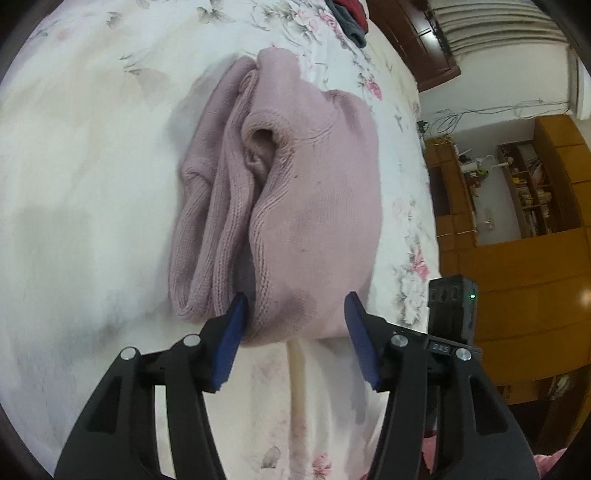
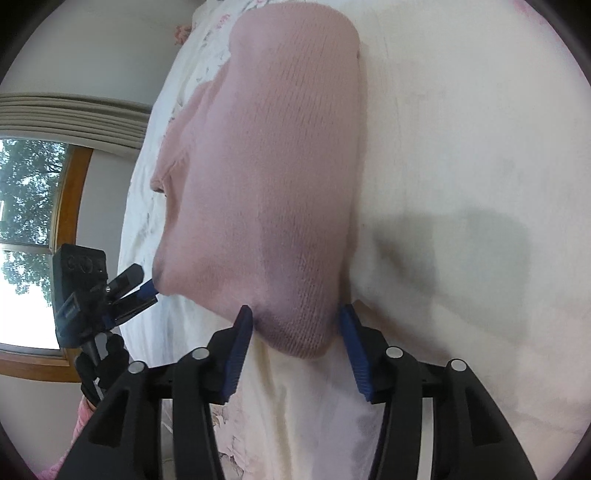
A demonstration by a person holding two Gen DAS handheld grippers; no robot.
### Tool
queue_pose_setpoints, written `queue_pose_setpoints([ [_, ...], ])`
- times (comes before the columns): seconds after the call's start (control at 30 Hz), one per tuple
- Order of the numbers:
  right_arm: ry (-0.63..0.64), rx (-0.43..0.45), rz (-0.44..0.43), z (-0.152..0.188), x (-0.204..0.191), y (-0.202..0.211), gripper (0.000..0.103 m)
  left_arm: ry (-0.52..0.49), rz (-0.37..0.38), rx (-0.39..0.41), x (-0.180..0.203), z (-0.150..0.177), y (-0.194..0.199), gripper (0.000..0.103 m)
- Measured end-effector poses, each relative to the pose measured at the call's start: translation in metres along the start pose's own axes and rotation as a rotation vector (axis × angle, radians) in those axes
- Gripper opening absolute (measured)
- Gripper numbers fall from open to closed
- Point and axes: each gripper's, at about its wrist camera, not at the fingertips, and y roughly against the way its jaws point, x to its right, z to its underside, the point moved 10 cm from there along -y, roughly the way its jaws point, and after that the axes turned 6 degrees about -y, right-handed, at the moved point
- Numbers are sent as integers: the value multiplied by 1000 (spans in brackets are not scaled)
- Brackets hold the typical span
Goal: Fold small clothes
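A pink knit sweater [image 1: 295,177] lies folded in a thick bundle on the floral bed sheet [image 1: 92,184], with a sleeve opening showing on top. My left gripper [image 1: 295,306] is open, its blue pads [image 1: 231,343] on either side of the bundle's near edge. In the right wrist view the sweater [image 2: 280,166] fills the middle, and my right gripper [image 2: 295,314] is open around its near corner. The left gripper [image 2: 149,291] shows at the sweater's left edge. The black body of the right gripper [image 1: 450,306] sits just right of the sweater.
Dark red and grey clothes [image 1: 351,18] lie at the far end of the bed. Wooden cabinets and a bookshelf [image 1: 524,192] stand beyond the bed's right edge. A window with a wooden frame [image 2: 33,240] is beyond the other side.
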Motion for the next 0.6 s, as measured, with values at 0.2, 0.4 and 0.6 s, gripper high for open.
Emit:
queue_pose_setpoints([
  [0.2,17,1,10,-2,-7,-3,51,51,39,18,-2,-3,3,7],
  [0.4,31,0,8,0,-7,-1,46,-34,-45,38,-2,-8,23,6],
  [0.6,33,-5,61,1,2,-8,28,-161,-217,-57,-24,-1,2,6],
])
